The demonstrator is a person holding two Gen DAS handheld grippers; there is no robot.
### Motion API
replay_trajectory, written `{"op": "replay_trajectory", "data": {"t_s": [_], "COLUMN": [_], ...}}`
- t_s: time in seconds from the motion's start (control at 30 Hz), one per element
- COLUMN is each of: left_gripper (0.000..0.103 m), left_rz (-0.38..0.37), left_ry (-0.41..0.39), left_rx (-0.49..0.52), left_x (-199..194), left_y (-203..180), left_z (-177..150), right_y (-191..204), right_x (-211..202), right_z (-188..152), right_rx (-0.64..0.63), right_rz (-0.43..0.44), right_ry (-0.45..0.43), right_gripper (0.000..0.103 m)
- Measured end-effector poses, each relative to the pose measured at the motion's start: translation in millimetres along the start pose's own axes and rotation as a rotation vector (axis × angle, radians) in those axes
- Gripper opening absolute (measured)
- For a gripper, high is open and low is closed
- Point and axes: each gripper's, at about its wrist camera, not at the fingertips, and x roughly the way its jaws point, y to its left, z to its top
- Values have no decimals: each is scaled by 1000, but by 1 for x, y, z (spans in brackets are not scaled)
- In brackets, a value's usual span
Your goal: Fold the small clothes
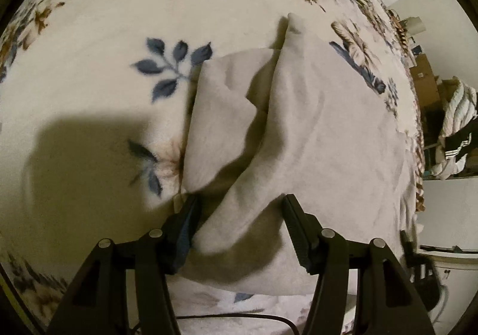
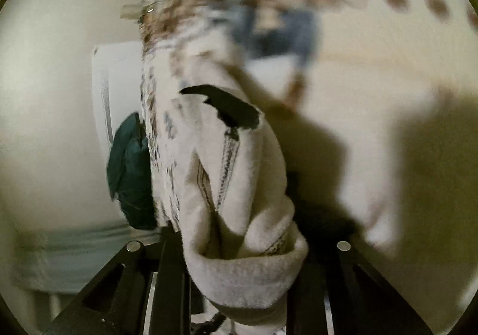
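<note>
1. Left gripper (image 1: 240, 227): released, jaws standing wide apart, low over the garment (image 1: 313, 126). Near fold of cloth lying between the two fingers, touching the left-hand one, not pinched.
2. Garment spread straight ahead of the left tongs on the floral blanket (image 1: 104, 36), long axis running forward and slightly rightward from the fingertips to a narrow tip far ahead.
3. Folded flap (image 1: 221, 114) ahead and left of the tongs, laid over the main panel, with a shadowed crease between the two layers running back toward the left finger.
4. Right gripper (image 2: 236, 269): thick roll of the garment's cloth (image 2: 239, 185) filling the whole gap between its fingers and rising ahead of them. Pads hidden and view blurred, so cannot tell whether clamped or merely stuffed.
5. Likely hinge of the next move: near edge already inside the left jaws, so only a closing needed there, then a carry forward along the long axis. Left side nearer the flat part; right side busy with the bunched end.
6. Look of the cloth: pale grey-cream fleece, soft and thick, mildly wrinkled. In the right view, a dark-stitched trim line and a black patch (image 2: 230, 109) ahead of the fingers.
7. Risk, as a guess: thick pile springing the fold back open, or the lower layer dragging along.
8. Elsewhere: teal bundle (image 2: 128, 173) left of the right tongs; black cable (image 1: 239, 318) beneath the left ones.
</note>
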Motion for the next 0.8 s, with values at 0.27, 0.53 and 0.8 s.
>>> {"op": "replay_trajectory", "data": {"t_s": [0.27,0.53,0.8], "left_gripper": [55,55,55], "left_rz": [-34,33,-22], "left_ry": [-12,-78,-91], "left_rx": [-71,-253,-281], "left_x": [-37,-81,-95], "left_y": [43,143,157], "left_z": [-1,-7,3], "right_y": [136,171,148], "right_x": [34,138,150], "right_z": [-60,-276,-298], "right_rx": [-626,-1463,-1525], "right_rz": [-196,-373,-457], "right_ry": [93,427,511], "right_gripper": [22,21,45]}}
